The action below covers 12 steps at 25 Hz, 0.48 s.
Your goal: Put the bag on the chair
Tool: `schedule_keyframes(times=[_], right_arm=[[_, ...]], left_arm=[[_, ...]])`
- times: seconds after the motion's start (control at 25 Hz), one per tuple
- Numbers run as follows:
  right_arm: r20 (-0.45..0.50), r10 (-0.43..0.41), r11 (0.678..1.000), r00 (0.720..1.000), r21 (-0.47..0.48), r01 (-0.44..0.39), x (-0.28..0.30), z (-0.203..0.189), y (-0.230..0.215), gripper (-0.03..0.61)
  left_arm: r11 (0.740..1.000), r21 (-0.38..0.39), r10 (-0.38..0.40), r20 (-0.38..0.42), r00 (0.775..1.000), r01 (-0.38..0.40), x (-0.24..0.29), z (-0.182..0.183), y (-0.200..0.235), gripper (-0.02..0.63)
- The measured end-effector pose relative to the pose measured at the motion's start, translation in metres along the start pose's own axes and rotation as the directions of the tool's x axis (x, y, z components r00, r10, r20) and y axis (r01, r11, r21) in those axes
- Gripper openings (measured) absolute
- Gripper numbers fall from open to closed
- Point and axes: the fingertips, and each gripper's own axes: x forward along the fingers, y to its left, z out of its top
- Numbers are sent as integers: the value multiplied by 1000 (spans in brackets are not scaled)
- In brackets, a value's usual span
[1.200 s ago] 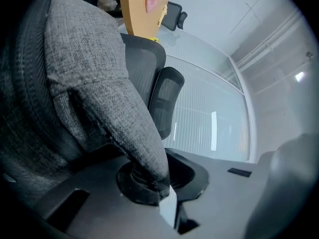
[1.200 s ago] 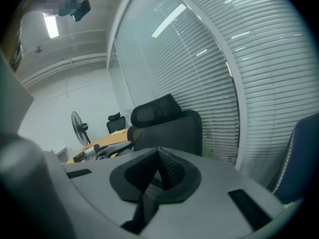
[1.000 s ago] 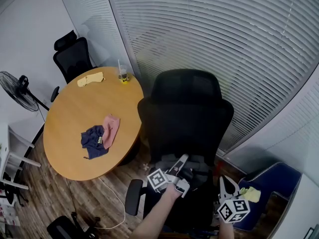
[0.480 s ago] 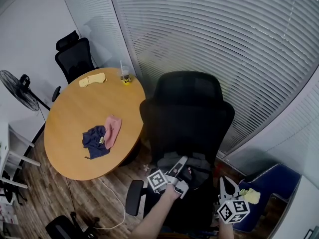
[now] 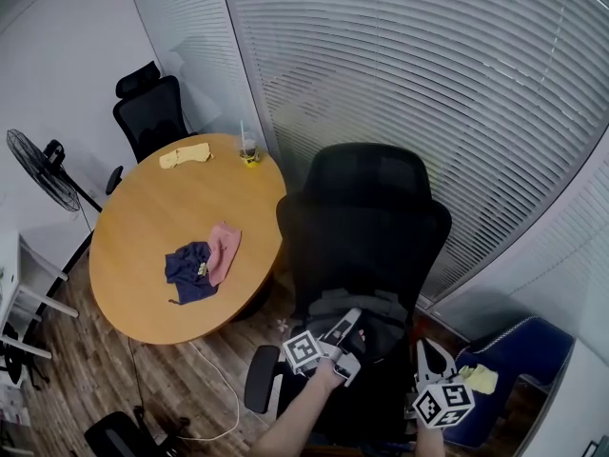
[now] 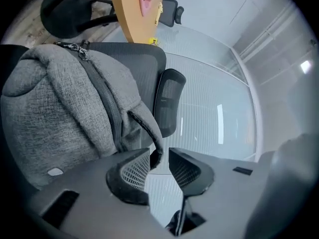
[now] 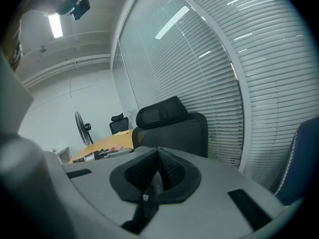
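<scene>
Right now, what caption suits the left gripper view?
Grey bag on black chair, strap between parted jaws of the left tool.

Round wooden table (image 5: 143, 222), 9 o'clock | on it: blue cloth (image 5: 190, 270) touching pink cloth (image 5: 225, 248); yellow cloth (image 5: 186, 155) and 1 cup with straw (image 5: 249, 149) at far rim | spare office chair (image 5: 152, 114), 11 o'clock | fan (image 5: 33, 158), 9 o'clock | blue seat (image 5: 521, 358), 4 o'clock

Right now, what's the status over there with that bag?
Left hand-held gripper jaws slightly apart around the strap; right hand-held gripper shut, empty. Grey bag resting on the chair seat. Nothing in the way.
</scene>
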Motion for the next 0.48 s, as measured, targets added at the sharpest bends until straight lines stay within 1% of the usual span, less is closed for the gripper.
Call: schedule_keyframes(times=[0.16,0.28,0.36,0.4,0.44,0.48], right_arm=[[10,7,1000,1000,-5,-7,-1,-1,10,12],[18,10,1000,1000,-11,-10,-5,2,18,12],[23,10,1000,1000,-20,-10,-8,5,23,12],[24,11,999,1000,-33,-10,-9,5,26,12],[23,11,999,1000,-52,-9,-10,5,28,12],[22,9,997,1000,-73,-8,-11,6,30,12]], left_arm=[[998,62,1,-50,999,2,-6,-6,-11,120],[992,125,43,-84,996,-33,-14,-11,-14,120],[987,159,52,-99,994,-36,-17,-13,-19,110],[983,182,56,-107,993,-36,-18,-15,-23,98],[975,216,79,-119,990,-52,-20,-17,-24,81],[962,263,119,-135,984,-80,-21,-19,-24,70]])
